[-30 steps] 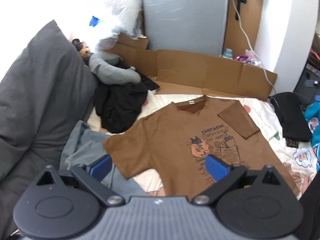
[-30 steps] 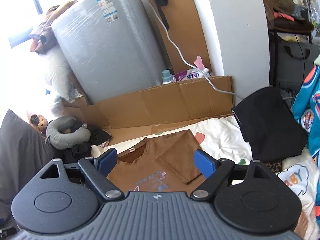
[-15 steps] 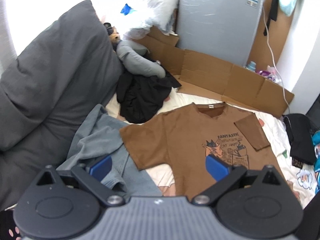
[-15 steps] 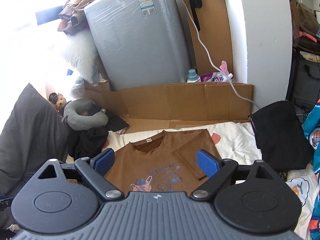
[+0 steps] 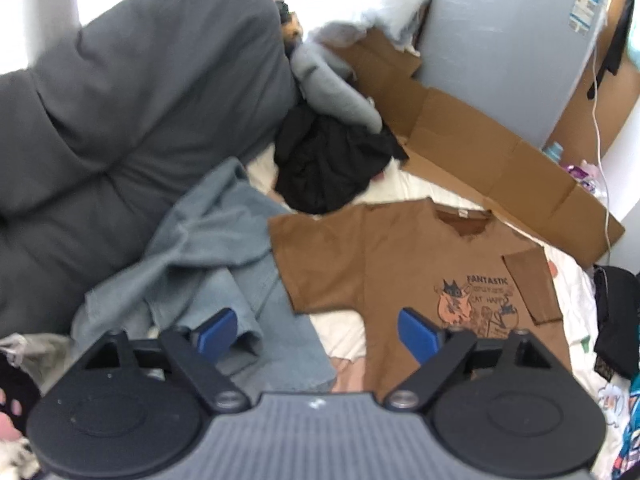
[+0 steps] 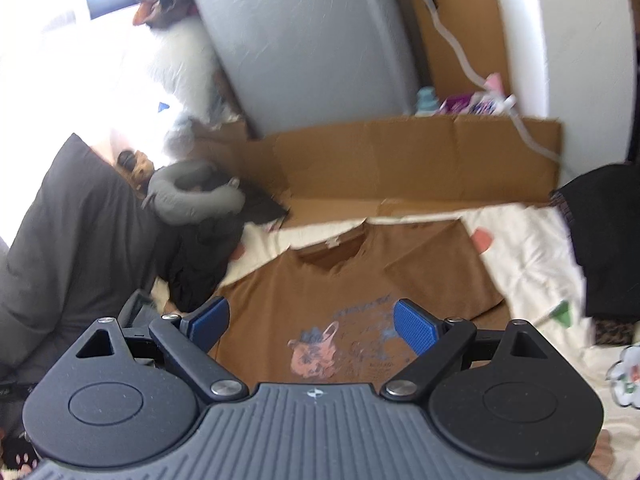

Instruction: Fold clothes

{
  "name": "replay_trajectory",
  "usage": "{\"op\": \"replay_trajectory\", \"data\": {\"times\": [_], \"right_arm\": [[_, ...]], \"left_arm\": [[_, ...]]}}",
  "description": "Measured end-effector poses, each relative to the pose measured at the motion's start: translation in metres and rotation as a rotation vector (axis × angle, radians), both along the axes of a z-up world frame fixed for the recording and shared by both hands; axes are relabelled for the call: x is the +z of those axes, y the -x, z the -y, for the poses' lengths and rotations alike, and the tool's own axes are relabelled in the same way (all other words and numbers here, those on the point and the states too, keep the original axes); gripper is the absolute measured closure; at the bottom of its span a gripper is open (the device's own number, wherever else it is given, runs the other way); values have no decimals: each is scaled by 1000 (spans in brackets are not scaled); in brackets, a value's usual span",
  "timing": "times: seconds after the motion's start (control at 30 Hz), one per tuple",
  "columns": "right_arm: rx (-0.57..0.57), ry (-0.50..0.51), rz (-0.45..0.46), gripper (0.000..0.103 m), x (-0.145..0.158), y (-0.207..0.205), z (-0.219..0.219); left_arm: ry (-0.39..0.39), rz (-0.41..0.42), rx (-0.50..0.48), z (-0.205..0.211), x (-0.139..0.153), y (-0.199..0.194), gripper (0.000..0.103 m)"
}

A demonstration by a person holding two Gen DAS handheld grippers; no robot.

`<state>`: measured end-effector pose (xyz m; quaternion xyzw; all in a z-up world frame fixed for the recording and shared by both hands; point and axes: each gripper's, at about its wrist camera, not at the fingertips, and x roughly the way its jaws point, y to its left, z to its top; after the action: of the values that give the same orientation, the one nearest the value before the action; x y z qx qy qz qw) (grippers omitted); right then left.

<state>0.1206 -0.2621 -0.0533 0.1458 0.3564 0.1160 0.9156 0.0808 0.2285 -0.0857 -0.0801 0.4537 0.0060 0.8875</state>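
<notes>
A brown T-shirt [image 5: 404, 264] with a cat print lies flat on the bed, its right sleeve folded in over the chest; it also shows in the right wrist view [image 6: 352, 300]. My left gripper [image 5: 318, 334] is open and empty, held above the shirt's left sleeve and the grey garment [image 5: 224, 248] beside it. My right gripper [image 6: 310, 326] is open and empty, held above the shirt's printed chest.
A large dark grey pillow [image 5: 120, 120] lies at the left. A black garment [image 5: 324, 160] and a grey neck pillow [image 6: 192, 196] lie behind the shirt. Cardboard [image 6: 400, 168] and a grey wrapped appliance [image 6: 316, 44] stand at the back. More black cloth [image 6: 604, 236] lies at the right.
Both grippers stayed open. The left view has swung left and back, showing more of the grey pillow and grey garment. The right view has tilted down towards the shirt.
</notes>
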Motion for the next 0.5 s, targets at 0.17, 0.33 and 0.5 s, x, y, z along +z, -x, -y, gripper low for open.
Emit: {"op": "replay_trajectory", "data": {"times": [0.17, 0.33, 0.5], "right_arm": [[130, -16, -8, 11, -39, -18, -12], [240, -16, -21, 25, -79, -37, -27], [294, -13, -40, 40, -115, -53, -35]], "left_arm": [[-5, 15, 48, -1, -31, -15, 21], [89, 33, 198, -7, -73, -31, 31], [138, 28, 286, -4, -114, -48, 40]]}}
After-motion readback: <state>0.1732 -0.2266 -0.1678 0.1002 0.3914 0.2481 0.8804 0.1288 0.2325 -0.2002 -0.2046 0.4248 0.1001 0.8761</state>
